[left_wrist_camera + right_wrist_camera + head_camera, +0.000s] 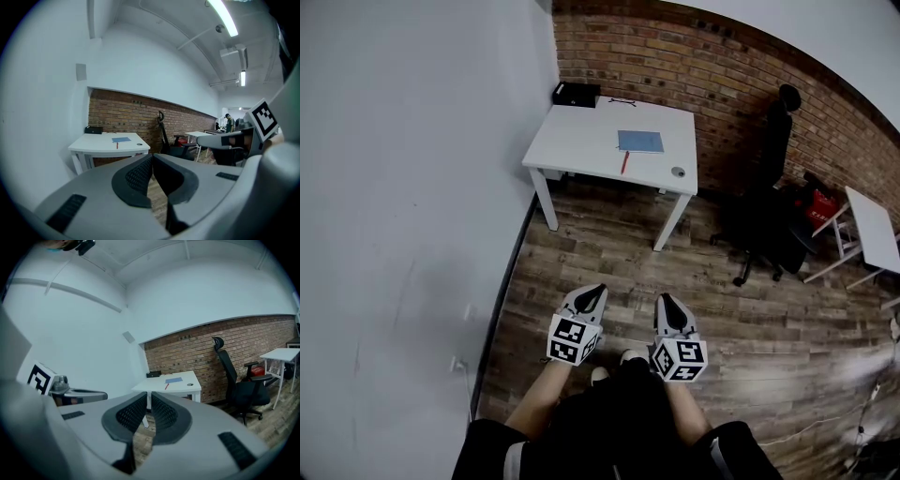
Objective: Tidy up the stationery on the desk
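Grey left gripper [597, 291] and right gripper [664, 299], black ribbed pads [138, 176], black-and-white marker cubes [572, 339], black clothing [619, 427]

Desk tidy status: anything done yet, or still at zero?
Nothing looks done: the blue notebook, red pen and a small round item lie loose on the white desk. Nothing in hand: left gripper and right gripper are shut, empty, well short of the desk. All the tidying is left.
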Motion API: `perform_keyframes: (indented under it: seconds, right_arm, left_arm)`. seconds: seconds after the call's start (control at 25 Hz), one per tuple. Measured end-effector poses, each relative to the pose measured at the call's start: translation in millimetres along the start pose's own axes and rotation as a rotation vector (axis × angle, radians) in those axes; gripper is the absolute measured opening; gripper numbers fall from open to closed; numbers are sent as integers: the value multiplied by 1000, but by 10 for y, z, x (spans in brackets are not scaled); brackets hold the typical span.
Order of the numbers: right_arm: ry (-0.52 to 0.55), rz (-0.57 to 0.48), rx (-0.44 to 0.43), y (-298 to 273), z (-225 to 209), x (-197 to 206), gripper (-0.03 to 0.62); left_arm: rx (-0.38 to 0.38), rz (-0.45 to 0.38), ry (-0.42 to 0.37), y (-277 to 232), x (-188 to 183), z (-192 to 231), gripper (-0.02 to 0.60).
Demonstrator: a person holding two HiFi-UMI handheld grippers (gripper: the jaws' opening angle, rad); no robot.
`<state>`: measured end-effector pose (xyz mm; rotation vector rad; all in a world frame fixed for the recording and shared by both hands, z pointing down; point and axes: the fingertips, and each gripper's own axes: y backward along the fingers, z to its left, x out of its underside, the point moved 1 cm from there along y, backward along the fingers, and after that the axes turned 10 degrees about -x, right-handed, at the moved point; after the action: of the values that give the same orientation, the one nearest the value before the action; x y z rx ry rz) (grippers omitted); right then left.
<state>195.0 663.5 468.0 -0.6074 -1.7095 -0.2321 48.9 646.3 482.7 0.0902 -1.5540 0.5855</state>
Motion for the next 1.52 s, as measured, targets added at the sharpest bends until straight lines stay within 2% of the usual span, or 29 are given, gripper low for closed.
perform_keyframes:
  seconds: [0.32,0.64,1.08,1.28,1.52]
  right_arm:
    - [-21,13,21,-247,-136,33,25]
    - [-48,12,12,-830,-366,-43,25]
    - [-73,34,-9,-1863,-893,-279,25]
    - [-54,50,-37,-2392,-1151,-465,25]
    - [-62,70,-57,-2918,-1461,-615,25]
  left_arm:
    - [13,14,-3,-256,-3,153,17]
    - [7,28,-18,-742,-117,462,17]
    - [-2,62,-32,-1763,-437,973,17]
    - [41,48,-35,-2277,-706,1152,17]
    - [53,68,-38,-2814,-870,1294,17]
